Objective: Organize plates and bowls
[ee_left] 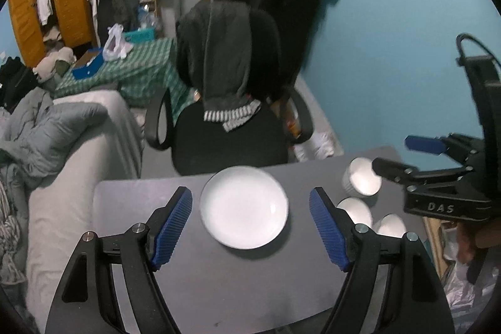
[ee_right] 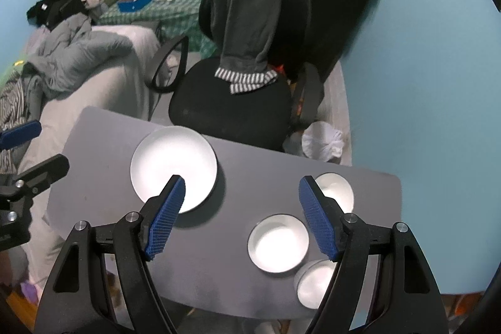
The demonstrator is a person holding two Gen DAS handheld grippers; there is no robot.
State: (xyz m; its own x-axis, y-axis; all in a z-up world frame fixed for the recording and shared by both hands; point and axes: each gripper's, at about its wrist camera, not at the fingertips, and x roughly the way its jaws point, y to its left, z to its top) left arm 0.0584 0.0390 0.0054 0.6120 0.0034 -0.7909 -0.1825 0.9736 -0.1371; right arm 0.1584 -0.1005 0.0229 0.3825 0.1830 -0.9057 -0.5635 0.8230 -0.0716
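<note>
Now the left claw [ee_left: 250, 224] hangs wide open and empty over the grey worktop [ee_left: 141, 202], the white plate [ee_left: 244, 207] lying between its blue pads. Three white bowls [ee_right: 278, 243] cluster to the right (near the worktop's corner), beneath the right claw [ee_right: 241, 215], also spread and empty. Behind stands a black chair [ee_left: 228, 133].

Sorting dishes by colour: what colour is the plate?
White; the plate shows best in the left wrist view.

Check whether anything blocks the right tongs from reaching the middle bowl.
Nothing visible does. The right tongs hang open above the grey table, and the middle bowl sits uncovered just below them, between the far bowl and the near bowl.
</note>
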